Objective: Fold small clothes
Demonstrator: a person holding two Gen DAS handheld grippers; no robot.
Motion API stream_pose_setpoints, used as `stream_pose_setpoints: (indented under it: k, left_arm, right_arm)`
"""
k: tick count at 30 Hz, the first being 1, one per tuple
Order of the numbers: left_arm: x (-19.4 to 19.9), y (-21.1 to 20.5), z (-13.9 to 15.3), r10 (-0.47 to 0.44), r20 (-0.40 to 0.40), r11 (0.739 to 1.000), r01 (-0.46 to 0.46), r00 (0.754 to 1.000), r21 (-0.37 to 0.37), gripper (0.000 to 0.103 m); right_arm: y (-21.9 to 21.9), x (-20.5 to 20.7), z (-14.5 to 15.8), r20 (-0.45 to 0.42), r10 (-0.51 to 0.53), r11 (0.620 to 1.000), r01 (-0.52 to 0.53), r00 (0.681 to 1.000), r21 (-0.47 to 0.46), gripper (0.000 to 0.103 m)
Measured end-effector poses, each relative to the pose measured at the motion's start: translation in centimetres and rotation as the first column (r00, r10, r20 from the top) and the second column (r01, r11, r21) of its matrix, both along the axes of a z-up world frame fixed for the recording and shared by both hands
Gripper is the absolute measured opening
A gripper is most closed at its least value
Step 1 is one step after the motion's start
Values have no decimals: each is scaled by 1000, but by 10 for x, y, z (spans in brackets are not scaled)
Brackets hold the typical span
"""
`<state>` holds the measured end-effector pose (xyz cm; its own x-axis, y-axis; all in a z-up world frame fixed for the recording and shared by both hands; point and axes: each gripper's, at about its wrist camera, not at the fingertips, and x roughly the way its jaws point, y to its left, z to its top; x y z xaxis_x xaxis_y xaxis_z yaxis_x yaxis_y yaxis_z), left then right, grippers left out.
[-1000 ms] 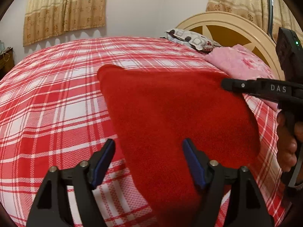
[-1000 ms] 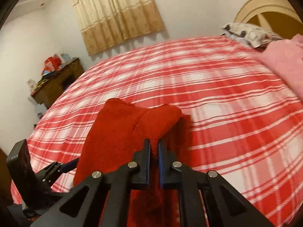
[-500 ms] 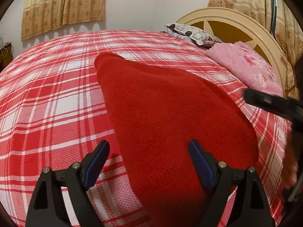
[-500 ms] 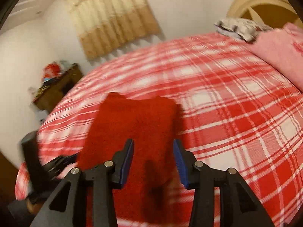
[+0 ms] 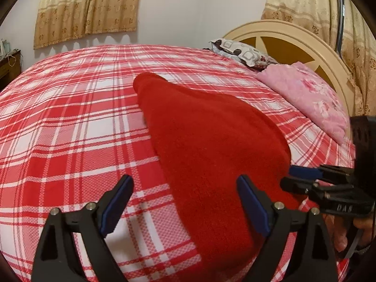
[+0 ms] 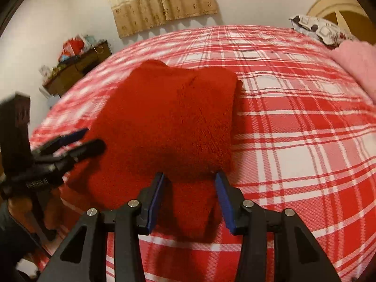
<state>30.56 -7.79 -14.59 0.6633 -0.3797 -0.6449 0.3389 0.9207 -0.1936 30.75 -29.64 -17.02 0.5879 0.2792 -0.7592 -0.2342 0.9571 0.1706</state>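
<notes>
A folded red knitted garment [image 5: 211, 150] lies flat on the red and white plaid bed [image 5: 70, 127]. It also shows in the right wrist view [image 6: 169, 127]. My left gripper [image 5: 185, 202] is open, its fingers straddling the garment's near left edge. My right gripper [image 6: 190, 199] is open with a corner of the garment between its fingers, not clamped. The right gripper shows at the right of the left wrist view [image 5: 303, 178]. The left gripper shows at the left of the right wrist view [image 6: 82, 141].
A pink folded blanket [image 5: 307, 98] and a patterned pillow [image 5: 239, 51] lie by the cream headboard [image 5: 293, 37]. A wooden side table [image 6: 77, 68] with clutter stands beside the bed. Curtains [image 5: 87, 7] hang on the far wall.
My right gripper opened and let go of the red garment, which now lies flat. Both grippers drew back toward the garment's near edge.
</notes>
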Motion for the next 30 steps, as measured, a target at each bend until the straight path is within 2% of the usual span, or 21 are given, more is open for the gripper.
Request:
stream_pose_setpoints:
  k: [1, 3, 5, 8, 10, 13, 16, 18, 20, 21, 25, 28, 30]
  left_arm:
    - [4, -5, -3, 13, -14, 999, -12, 1000, 36, 98]
    - [10, -9, -9, 0, -59, 999, 2, 998, 37, 100]
    - [11, -7, -10, 8, -60, 1000, -7, 998, 22, 102]
    - [8, -4, -10, 4, -52, 1000, -3, 999, 3, 101]
    - [4, -4, -7, 2, -33, 1000, -2, 999, -2, 101]
    - [-6, 0, -2, -2, 0, 1000, 2, 1000, -20, 101]
    - [-12, 10, 2, -3, 16, 996, 4, 1000, -85, 102]
    - [-12, 12, 0, 3, 4, 996, -2, 1000, -92, 103]
    - [-6, 9, -2, -1, -17, 996, -1, 1000, -88, 103]
    - [-3, 7, -3, 0, -24, 997, -2, 1000, -82, 103]
    - [10, -2, -12, -7, -93, 999, 2, 996, -45, 103]
    - [8, -2, -13, -7, -99, 999, 2, 995, -48, 103]
    - [6, -2, -14, -10, -98, 999, 6, 995, -47, 103]
  right_arm:
    - [-3, 2, -2, -15, -9, 1000, 9, 1000, 3, 46]
    - [-12, -1, -1, -11, -33, 999, 33, 999, 35, 46]
    - [-15, -7, 16, 64, -55, 998, 53, 996, 41, 46]
    - [-7, -11, 42, 155, -13, 996, 0, 988, 84, 46]
    - [9, -4, 55, 183, 52, 992, -72, 982, 106, 49]
    - [30, 19, 53, 162, 78, 993, -92, 984, 77, 49]
    - [44, 41, 37, 84, 96, 994, -99, 992, 35, 49]
    - [55, 54, 17, 29, 89, 995, -88, 996, -50, 49]
    - [63, 60, 10, 50, 83, 988, -75, 995, -137, 49]
    - [64, 60, 9, 54, 73, 986, -64, 996, -153, 49]
    - [66, 65, 7, 53, 55, 985, -45, 997, -167, 50]
    - [59, 57, 11, 57, 88, 987, -80, 994, -138, 51]
    - [45, 47, 21, 73, 104, 994, -100, 992, -53, 53]
